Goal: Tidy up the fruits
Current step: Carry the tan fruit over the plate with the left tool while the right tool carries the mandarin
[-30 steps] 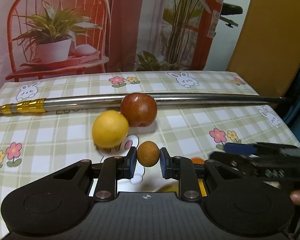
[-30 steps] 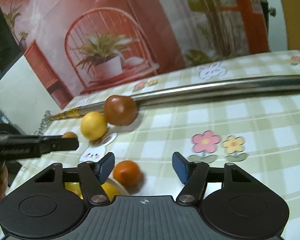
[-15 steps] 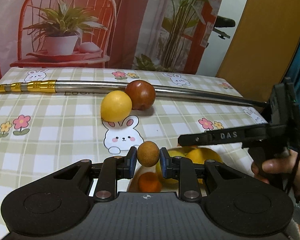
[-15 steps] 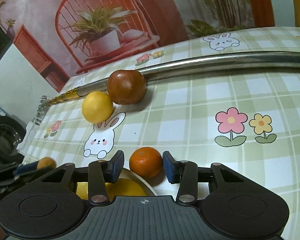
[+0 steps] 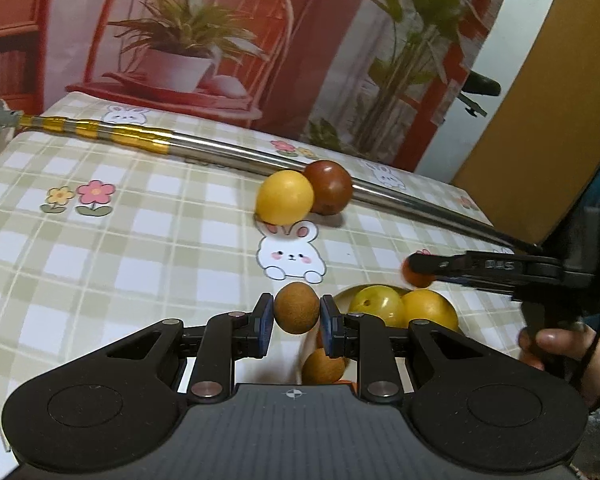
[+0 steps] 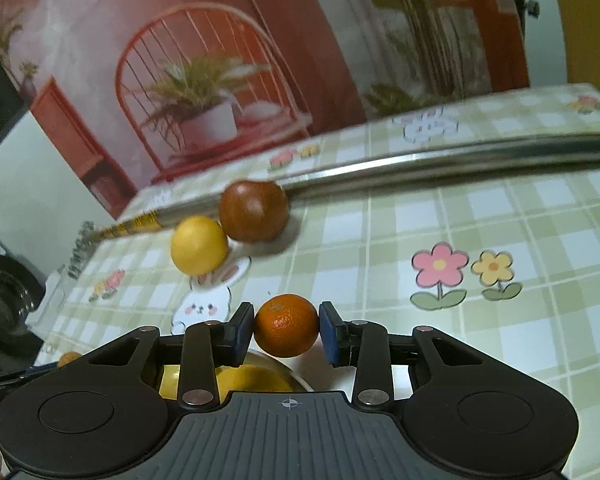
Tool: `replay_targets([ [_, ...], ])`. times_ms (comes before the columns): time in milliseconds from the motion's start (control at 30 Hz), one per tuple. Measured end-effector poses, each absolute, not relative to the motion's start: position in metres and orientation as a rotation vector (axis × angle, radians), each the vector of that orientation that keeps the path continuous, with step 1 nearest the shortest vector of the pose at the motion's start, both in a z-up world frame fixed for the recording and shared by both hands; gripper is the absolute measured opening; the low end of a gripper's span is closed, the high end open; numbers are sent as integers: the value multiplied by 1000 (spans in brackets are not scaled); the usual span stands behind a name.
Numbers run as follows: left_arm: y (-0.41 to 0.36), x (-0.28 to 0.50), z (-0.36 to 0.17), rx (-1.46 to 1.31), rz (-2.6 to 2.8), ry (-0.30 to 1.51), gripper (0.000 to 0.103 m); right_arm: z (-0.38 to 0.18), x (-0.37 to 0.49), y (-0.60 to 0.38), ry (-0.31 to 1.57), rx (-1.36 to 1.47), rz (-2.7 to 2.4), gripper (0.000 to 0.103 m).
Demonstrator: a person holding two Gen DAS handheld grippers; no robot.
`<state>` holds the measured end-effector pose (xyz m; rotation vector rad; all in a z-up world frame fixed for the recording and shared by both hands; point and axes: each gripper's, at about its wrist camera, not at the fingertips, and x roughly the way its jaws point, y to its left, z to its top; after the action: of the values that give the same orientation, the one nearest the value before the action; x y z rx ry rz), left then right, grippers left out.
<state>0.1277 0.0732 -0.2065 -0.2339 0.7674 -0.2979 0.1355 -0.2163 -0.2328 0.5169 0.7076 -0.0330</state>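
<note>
The left gripper (image 5: 296, 317) pinches a small brown round fruit (image 5: 296, 308) between its blue pads, holding it just at the near-left edge of the white bowl (image 5: 342, 294). Inside the bowl lie two yellow-green fruits (image 5: 378, 305) side by side, and a second brown fruit (image 5: 323, 366) sits lower down, partly hidden behind the gripper's finger (what lies under it cannot be told).

The right gripper (image 6: 287, 332) clamps a small orange mandarin (image 6: 286, 325) between its pads; from the left wrist camera the same mandarin shows as an orange blur at the tips of that gripper, just beyond the bowl's far-right edge. A hand (image 5: 560, 350) grips the right tool's handle to the right of the bowl.

Beyond the bowl, past a printed rabbit on the checked tablecloth (image 5: 100, 248), a yellow fruit (image 5: 285, 202) and a dark red-brown fruit (image 5: 327, 187) rest touching each other. The red-brown one leans against a long steel pole (image 5: 228, 152) with gold bands at its left end, which runs across the table farther still from the bowl. The right wrist view is smeared by motion, and the bowl's rim shows only below the mandarin.
</note>
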Motion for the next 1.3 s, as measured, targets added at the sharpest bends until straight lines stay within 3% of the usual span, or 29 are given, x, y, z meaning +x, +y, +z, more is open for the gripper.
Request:
replay_targets([
  [633, 39, 106, -195, -212, -373, 815, 26, -209, 67, -212, 607, 561, -30, 32],
  [1300, -52, 124, -201, -64, -565, 925, 26, -192, 16, -222, 483, 512, -61, 32],
])
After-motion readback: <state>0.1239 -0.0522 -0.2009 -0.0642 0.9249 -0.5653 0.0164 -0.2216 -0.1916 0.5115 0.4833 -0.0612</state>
